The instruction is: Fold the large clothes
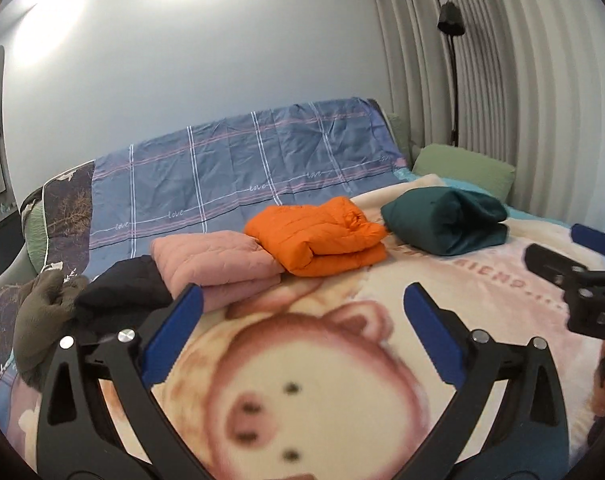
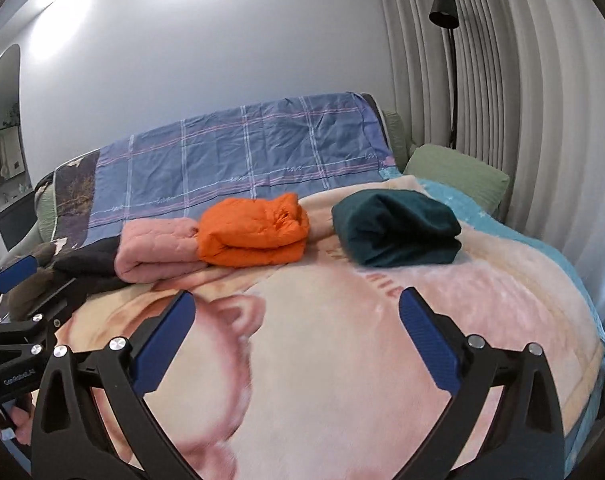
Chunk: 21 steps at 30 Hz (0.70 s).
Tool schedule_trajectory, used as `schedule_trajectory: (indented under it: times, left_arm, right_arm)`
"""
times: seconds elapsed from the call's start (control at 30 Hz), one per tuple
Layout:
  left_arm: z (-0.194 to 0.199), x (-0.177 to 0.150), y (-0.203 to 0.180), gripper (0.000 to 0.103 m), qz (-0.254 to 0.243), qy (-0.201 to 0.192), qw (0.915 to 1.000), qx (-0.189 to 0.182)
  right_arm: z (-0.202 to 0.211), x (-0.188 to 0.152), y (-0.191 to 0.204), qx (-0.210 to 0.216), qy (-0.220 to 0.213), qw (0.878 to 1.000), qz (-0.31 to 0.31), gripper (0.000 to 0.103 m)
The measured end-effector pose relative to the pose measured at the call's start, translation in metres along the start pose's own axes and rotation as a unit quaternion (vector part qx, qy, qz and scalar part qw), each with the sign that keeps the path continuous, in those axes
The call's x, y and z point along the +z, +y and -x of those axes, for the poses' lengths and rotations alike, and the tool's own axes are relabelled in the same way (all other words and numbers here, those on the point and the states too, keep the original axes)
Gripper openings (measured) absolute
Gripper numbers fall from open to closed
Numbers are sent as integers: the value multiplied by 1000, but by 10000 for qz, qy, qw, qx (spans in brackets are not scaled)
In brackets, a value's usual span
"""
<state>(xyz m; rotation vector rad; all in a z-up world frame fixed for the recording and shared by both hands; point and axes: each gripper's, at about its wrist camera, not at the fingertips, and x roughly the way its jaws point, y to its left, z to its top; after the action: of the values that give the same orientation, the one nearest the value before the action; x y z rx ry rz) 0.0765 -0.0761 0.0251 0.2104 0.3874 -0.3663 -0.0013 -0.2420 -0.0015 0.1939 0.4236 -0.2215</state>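
Folded clothes lie in a row on the bed: a pink quilted jacket (image 1: pixel 214 268) (image 2: pixel 158 256), an orange puffer jacket (image 1: pixel 318 240) (image 2: pixel 254 232) resting partly on it, and a dark green garment (image 1: pixel 446 220) (image 2: pixel 394 228) apart to the right. A black garment (image 1: pixel 122 292) (image 2: pixel 86 268) and an olive one (image 1: pixel 42 320) lie unfolded at the left. My left gripper (image 1: pixel 302 300) is open and empty above the pig-print blanket (image 1: pixel 302 380). My right gripper (image 2: pixel 296 308) is open and empty over the blanket (image 2: pixel 322 360), in front of the clothes.
A blue plaid sheet (image 1: pixel 242 168) covers the headboard behind the clothes. A green pillow (image 1: pixel 462 168) lies at the far right by the curtain (image 1: pixel 522 80). A black floor lamp (image 1: pixel 452 20) stands there. The right gripper shows at the left view's right edge (image 1: pixel 582 280).
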Motion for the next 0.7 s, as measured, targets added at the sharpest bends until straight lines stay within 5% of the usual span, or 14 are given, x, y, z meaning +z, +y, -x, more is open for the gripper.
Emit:
schedule_trajectory:
  times: [0.37, 0.7]
  left_arm:
    - [65, -34, 20, 101, 409, 81, 9982, 434]
    - [81, -46, 24, 101, 485, 320, 9965, 593]
  right_arm:
    - [19, -27, 38, 195, 430, 9975, 518, 102]
    - [28, -31, 46, -8, 229, 9974, 686, 102]
